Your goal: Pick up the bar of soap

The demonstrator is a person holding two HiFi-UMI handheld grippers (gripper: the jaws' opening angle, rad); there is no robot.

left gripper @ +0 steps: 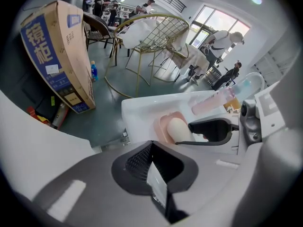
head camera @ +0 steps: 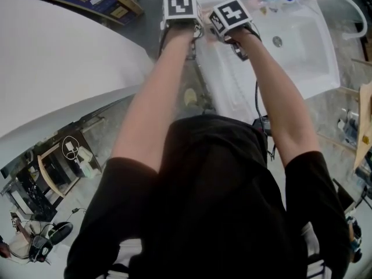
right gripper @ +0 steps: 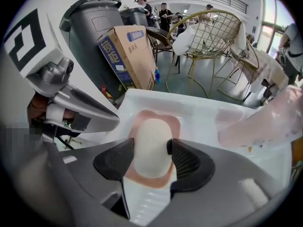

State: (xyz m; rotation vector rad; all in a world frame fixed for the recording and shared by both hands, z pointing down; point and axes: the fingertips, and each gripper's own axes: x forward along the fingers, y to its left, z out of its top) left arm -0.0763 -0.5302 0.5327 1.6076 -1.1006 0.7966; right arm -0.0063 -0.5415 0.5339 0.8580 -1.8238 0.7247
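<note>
A pale oval bar of soap (right gripper: 152, 143) lies in a pink soap dish (right gripper: 140, 119) on the rim of a white washbasin (head camera: 302, 51). My right gripper (right gripper: 150, 149) is open, one pad on each side of the soap, which rests in the dish. The left gripper view shows the same soap (left gripper: 177, 129) and dish (left gripper: 162, 126), with the right gripper's dark jaw beside them. My left gripper (left gripper: 152, 168) is shut on nothing, a short way left of the dish. In the head view both marker cubes, left (head camera: 181, 7) and right (head camera: 231, 13), hide the soap.
A pink translucent bottle (right gripper: 265, 119) lies on the basin rim right of the dish. A cardboard box (right gripper: 128, 56), a grey bin (right gripper: 94, 22) and gold wire chairs (right gripper: 208, 41) stand on the floor beyond. A large white curved tub (head camera: 58, 57) is at the left. People stand far behind.
</note>
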